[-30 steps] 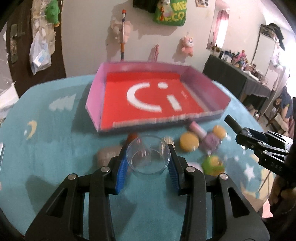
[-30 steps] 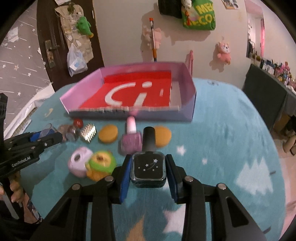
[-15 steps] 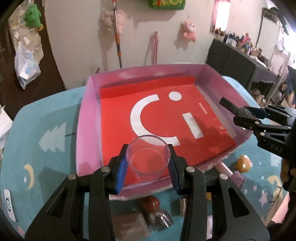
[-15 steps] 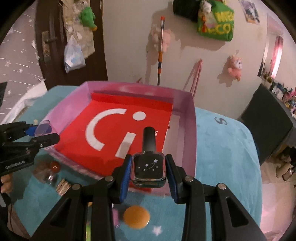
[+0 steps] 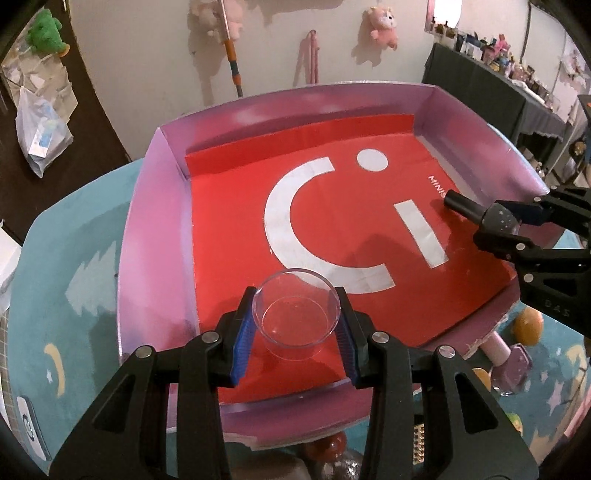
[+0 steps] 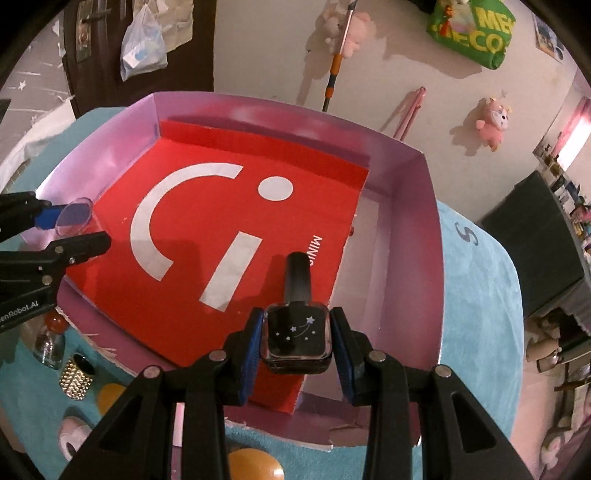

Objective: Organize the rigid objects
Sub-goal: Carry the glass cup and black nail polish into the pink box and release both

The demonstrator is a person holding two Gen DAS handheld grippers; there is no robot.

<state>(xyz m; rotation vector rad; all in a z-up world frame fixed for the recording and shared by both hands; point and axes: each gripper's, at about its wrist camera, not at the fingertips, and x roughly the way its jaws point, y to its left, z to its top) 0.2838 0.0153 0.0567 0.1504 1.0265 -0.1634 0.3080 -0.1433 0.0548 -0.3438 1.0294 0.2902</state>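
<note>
Left gripper jaws gripped the clear cup, right gripper jaws the dark bottle, both over the box, likely for drop-off.

A clear plastic cup, empty and upright, hangs over the near left part of the pink tray. A dark square nail polish bottle, black cap pointing forward, hangs over the tray's near right part.

On the far wall I see a pink plush toy hanging right of a leaning mop handle. A green bag hangs farther right, a plastic bag on the dark door at left.
</note>
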